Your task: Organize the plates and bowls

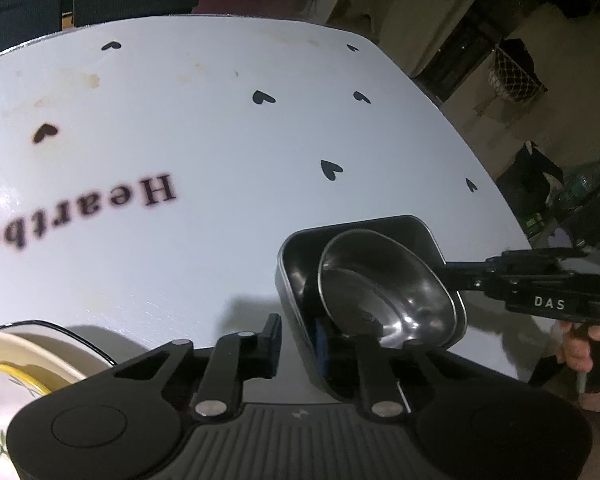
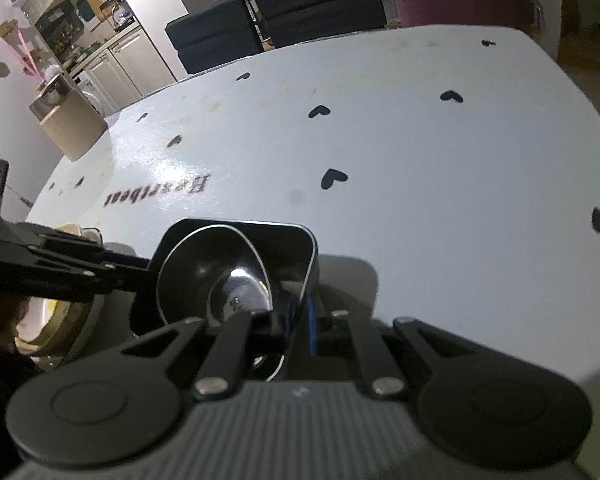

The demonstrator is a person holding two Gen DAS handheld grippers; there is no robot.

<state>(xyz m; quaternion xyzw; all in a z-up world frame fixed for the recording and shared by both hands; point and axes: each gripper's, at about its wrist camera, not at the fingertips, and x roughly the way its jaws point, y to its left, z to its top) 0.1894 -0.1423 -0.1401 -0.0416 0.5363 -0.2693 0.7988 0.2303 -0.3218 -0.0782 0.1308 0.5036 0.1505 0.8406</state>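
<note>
At the lower centre of both views, a round steel bowl sat tilted inside a dark square dish on the white heart-printed desk. The right hand-held gripper was clenched on their near rims. The left hand-held gripper straddled the dish wall; whether it pressed was unclear.

Steel bowl tilted inside dark rectangular tray; cream plate beside

White heart-print table bearing dark square tray, perhaps plates.
</note>
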